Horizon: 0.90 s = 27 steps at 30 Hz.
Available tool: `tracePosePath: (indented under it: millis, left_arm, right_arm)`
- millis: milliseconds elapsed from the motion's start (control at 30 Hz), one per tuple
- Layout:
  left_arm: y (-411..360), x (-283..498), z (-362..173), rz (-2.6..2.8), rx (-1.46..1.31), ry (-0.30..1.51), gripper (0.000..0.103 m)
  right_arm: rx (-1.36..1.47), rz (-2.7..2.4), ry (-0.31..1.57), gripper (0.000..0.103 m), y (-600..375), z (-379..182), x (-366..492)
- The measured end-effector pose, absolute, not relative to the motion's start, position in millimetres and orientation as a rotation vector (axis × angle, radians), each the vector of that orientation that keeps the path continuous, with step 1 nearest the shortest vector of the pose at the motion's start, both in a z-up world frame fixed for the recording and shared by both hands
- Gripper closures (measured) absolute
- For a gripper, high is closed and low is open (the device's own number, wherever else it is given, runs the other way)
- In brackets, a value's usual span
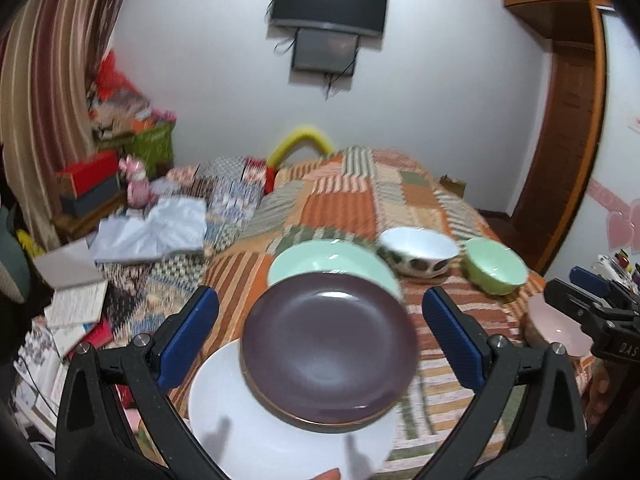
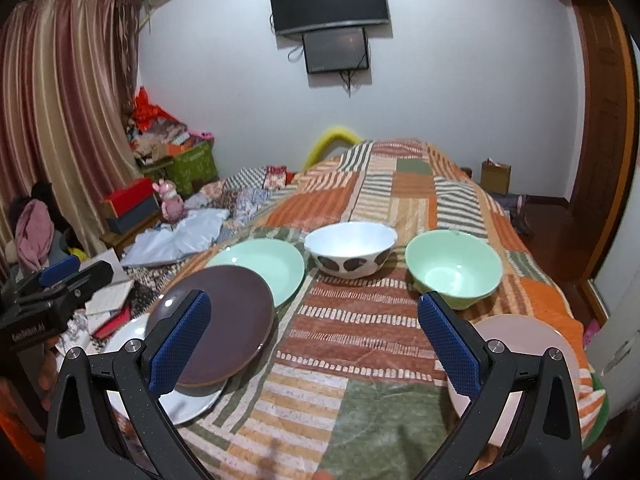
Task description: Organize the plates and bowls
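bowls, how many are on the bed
2, both at the far side of the dishes: a white bowl with dark spots beside the green plate, and a green bowl to its right. Nothing seems hidden.

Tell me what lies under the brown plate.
The brown plate rests on a white plate, whose near part shows. Its far edge overlaps the green plate. The white plate's covered middle is hidden.

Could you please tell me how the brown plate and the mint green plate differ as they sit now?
The brown plate is dark and rests stacked on a white plate; the mint green plate is pale and lies directly on the quilt. The brown plate sits nearer the cameras, the green one farther back. Both are round, empty and ungripped.
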<state>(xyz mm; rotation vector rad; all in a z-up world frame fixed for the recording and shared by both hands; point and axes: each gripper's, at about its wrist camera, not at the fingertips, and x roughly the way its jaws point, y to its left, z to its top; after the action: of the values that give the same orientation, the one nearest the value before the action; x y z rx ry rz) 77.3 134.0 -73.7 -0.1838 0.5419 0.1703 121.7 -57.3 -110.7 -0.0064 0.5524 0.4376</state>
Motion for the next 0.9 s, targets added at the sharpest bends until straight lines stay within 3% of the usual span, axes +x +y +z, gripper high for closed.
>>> tracePosePath:
  millis: [67,167,400,533,700,900]
  left_arm:
    - [149.9,88.6,-84.4,0.175,-0.217,0.583,0.001]
    - [169.3,105.6,-99.2,0.198,-0.227,0.639,0.017]
    - [194.5,125.6,-127.7,0.214,-0.177,0.718,0.022]
    - [204.2,132.5,-142.3,0.192,-0.176,0.769,0.027]
    - [214.7,143.6,-163.6,0.166,-0.182,0.85,0.051]
    - [217.4,152.7,-179.9,0.116,-0.197,0.908,0.063]
  right_arm:
    - [-0.03,0.456,0.577,0.0,-48.8,-117.5,130.3]
    - [-0.042,0.475,0.611,0.0,-40.2,-127.1,139.9]
    - [-0.082,0.498,0.686,0.001,-18.1,-151.3,159.0]
    - [-0.102,0.51,0.736,0.01,-5.7,-165.9,168.0]
    - [-0.122,0.527,0.778,0.017,6.5,-177.8,172.0]
    - [-0.102,0.57,0.846,0.032,15.1,-193.3,178.9]
